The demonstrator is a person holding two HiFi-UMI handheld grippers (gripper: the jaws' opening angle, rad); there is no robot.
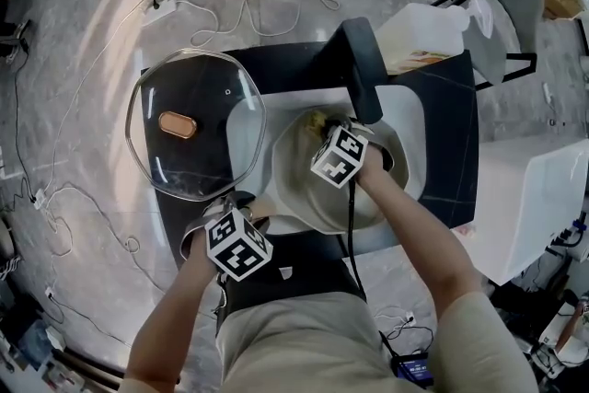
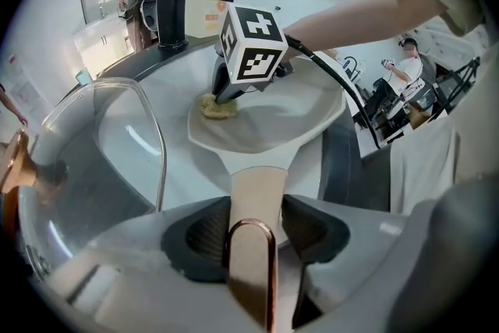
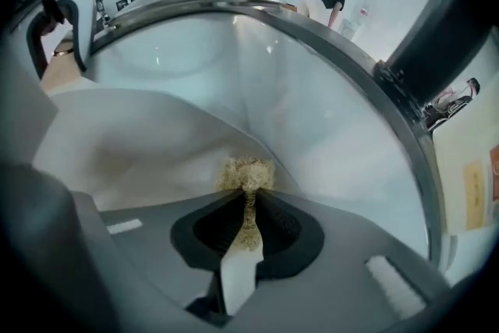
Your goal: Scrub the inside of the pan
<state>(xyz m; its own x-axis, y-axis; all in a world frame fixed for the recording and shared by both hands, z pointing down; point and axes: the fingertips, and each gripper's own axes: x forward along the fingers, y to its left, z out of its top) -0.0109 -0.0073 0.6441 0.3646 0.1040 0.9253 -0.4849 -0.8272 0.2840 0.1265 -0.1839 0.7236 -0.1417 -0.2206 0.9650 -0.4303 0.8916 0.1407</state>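
Both grippers engaged: left gripper (image 2: 251, 228) clamped on pan handle (image 2: 258, 187), steadying white pan (image 2: 274, 122) in sink (image 1: 405, 110); right gripper (image 3: 248, 216) pinching yellowish scrub pad (image 3: 246, 172) against inner wall. Scrubbing seemingly midway; remaining interior likely unscrubbed.

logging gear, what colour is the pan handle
Pan handle: beige, copper-trimmed end; left gripper view shows it best.

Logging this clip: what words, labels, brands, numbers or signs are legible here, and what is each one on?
No text reads clearly in any view.
Orange-printed label on the large translucent plastic jug: too blurred to read.
Black-and-white marker cubes: square patterns only, no letters or numbers.
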